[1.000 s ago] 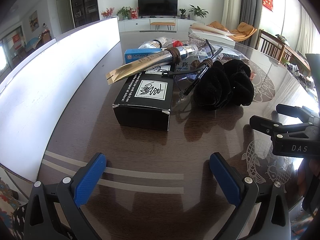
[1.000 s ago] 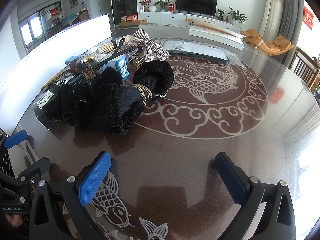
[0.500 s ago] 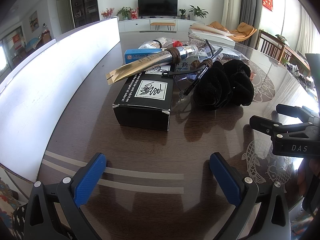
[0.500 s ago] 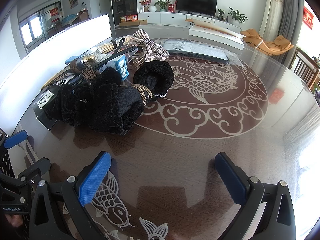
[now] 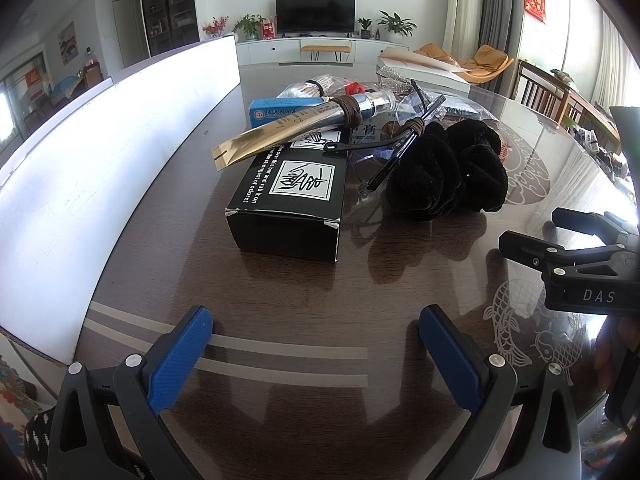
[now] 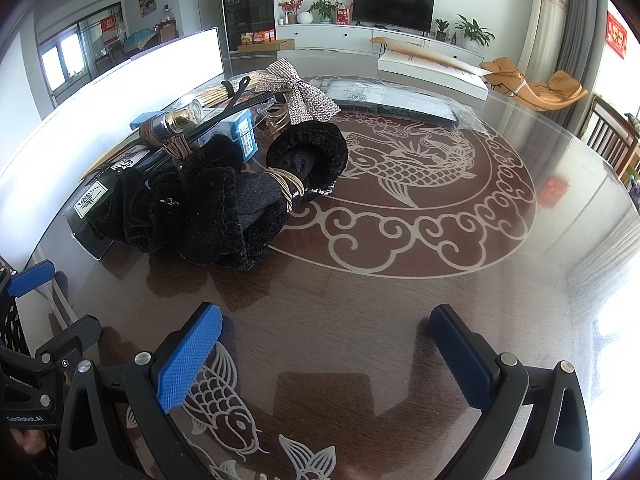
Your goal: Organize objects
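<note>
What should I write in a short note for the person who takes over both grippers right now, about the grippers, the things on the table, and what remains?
Left gripper: open, empty, low over the table.
Right gripper: open, empty, over the fish pattern.
All things lie in one heap at the table's left side: black box, gold tube lying across it, blue box behind, black velvet cloth bound with cord, rhinestone bow, black cable, bundle of sticks.
Done: nothing is sorted, as far as the heap shows.
Left: the whole sorting. The black box is nearest to the left gripper, the cloth to the right.
</note>
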Motion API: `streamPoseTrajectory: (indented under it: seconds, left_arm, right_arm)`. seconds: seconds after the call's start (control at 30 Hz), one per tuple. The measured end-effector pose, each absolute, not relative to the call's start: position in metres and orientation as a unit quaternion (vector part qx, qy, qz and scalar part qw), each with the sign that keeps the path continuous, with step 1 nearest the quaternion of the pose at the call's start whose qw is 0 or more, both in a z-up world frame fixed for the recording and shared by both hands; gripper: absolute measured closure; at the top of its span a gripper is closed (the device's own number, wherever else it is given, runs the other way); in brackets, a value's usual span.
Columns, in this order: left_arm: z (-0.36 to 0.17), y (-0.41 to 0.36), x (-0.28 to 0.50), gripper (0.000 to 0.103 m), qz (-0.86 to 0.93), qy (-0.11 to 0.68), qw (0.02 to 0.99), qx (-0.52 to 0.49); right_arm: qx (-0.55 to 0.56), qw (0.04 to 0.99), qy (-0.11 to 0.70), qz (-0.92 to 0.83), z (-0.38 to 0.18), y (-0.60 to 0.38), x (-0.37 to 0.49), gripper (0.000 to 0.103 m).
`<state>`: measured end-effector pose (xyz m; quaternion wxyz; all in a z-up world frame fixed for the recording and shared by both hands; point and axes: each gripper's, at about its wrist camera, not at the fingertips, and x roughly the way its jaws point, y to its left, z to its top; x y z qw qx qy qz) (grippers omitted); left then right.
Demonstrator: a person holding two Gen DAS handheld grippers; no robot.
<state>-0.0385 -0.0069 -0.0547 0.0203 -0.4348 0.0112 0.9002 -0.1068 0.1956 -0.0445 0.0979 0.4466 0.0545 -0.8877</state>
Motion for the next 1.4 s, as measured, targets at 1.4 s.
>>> streamPoseTrajectory:
  seconds: [1.4]
  left_arm:
    - [-0.0531, -0.0067, -0.0396, 0.0, 0.903, 0.013, 0.025, -0.43]
  right_arm:
    - [0.446, 0.098, 0.054, -0.888, -0.0447, 0.1956, -0.1065, 0.0]
